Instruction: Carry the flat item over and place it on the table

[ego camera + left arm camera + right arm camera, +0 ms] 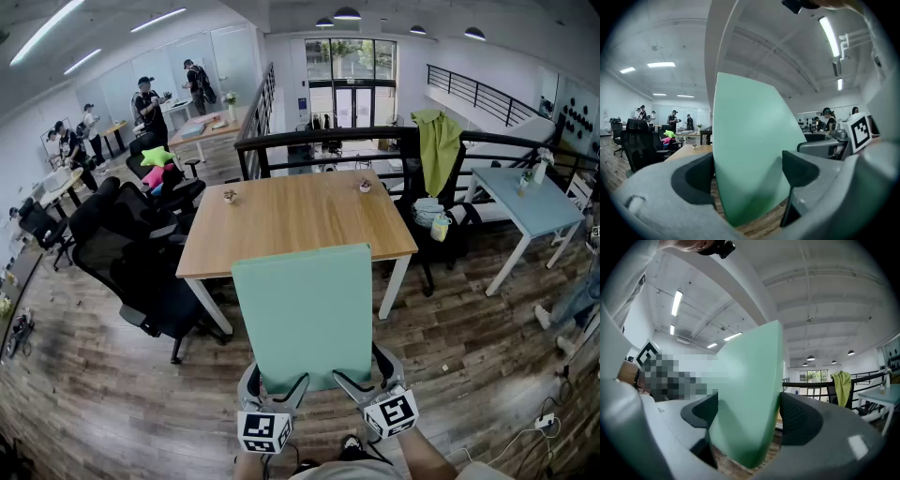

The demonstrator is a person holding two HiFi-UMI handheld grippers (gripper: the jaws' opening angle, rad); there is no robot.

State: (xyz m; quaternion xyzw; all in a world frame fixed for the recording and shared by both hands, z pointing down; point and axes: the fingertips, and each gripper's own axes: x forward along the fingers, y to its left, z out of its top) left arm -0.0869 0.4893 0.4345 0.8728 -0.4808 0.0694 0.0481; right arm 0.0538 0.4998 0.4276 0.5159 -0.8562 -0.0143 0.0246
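Table stands just ahead; board hangs short of it over the floor. Its near corners are wedged in my left gripper and right gripper, jaws spread wide yet bearing on it, likely to steady the carry.

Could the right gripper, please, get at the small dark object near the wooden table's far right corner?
Probably not: the right gripper is shut on the flat green board, and that small dark object lies across the table.

Black office chairs at left; a green cloth drapes the railing beside a pale blue bench
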